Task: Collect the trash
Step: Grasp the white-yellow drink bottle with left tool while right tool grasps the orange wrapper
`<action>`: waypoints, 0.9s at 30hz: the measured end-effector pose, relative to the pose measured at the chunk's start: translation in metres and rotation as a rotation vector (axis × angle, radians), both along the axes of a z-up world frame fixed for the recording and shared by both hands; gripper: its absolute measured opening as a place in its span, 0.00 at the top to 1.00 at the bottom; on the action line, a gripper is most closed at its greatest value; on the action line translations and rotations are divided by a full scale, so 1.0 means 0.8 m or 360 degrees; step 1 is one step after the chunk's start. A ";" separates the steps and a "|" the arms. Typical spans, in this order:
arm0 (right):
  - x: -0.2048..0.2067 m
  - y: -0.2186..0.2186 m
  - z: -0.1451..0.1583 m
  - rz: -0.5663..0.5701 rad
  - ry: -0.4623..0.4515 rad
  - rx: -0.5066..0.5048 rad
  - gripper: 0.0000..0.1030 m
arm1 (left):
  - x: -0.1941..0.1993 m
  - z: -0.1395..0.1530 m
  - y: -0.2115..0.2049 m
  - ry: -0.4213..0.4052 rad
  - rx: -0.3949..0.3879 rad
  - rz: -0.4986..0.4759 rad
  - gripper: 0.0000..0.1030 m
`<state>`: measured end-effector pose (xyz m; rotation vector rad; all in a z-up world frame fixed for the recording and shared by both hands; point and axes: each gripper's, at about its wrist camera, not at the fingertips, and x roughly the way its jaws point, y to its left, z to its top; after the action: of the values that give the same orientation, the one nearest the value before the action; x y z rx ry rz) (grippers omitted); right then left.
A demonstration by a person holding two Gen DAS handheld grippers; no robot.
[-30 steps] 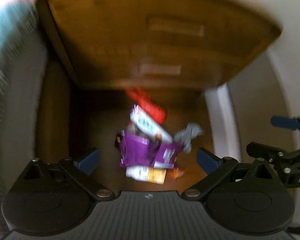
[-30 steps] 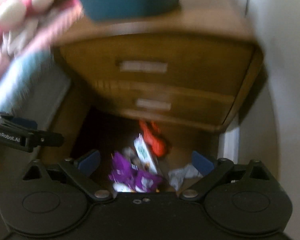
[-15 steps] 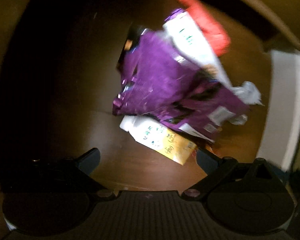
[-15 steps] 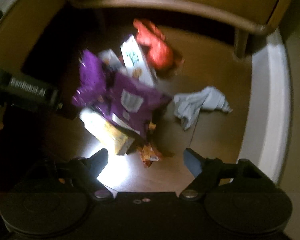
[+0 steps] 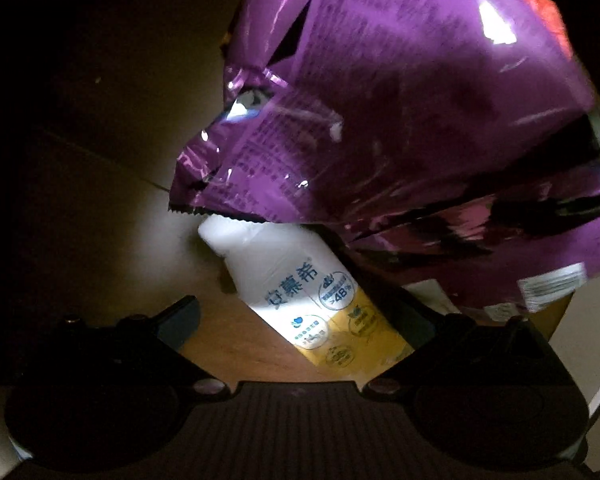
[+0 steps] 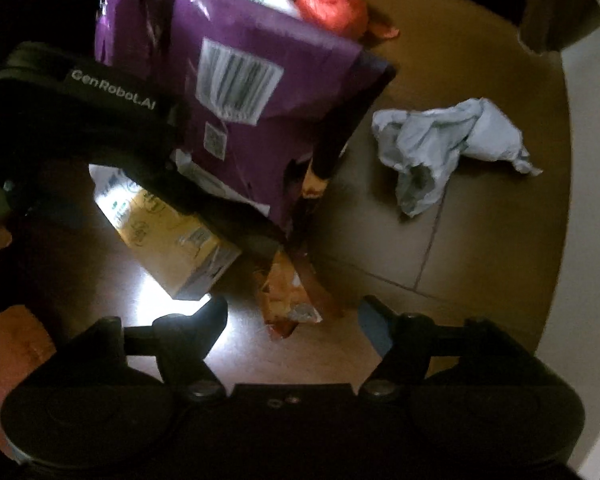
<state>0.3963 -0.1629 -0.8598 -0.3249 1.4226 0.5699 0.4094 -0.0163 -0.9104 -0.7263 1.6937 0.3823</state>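
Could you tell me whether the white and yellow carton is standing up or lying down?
Lying down: the carton rests lengthwise on the floor, partly under the purple bag.

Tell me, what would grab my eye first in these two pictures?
A big shiny purple snack bag tops a heap of litter on the brown floor, with a white and yellow carton poking out from under it. A crumpled pale tissue lies apart to the right, and a red plastic bag sits behind the pile. Black fingers frame the bottom of each view.
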 end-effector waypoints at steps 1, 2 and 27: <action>-0.001 0.002 -0.005 0.0010 0.0000 -0.0008 0.34 | -0.002 -0.004 0.000 -0.0001 -0.0016 0.0014 0.01; -0.002 0.005 -0.009 0.0023 -0.0002 -0.0015 0.35 | -0.003 -0.006 0.000 -0.0004 -0.0028 0.0024 0.01; -0.043 -0.011 0.150 -0.0048 -0.0036 0.0042 0.67 | -0.044 0.165 -0.002 -0.0034 -0.0064 -0.0220 0.59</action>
<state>0.3620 -0.1714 -0.7398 -0.2876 1.3952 0.5583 0.3745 -0.0178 -0.7785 -0.6363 1.7242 0.2438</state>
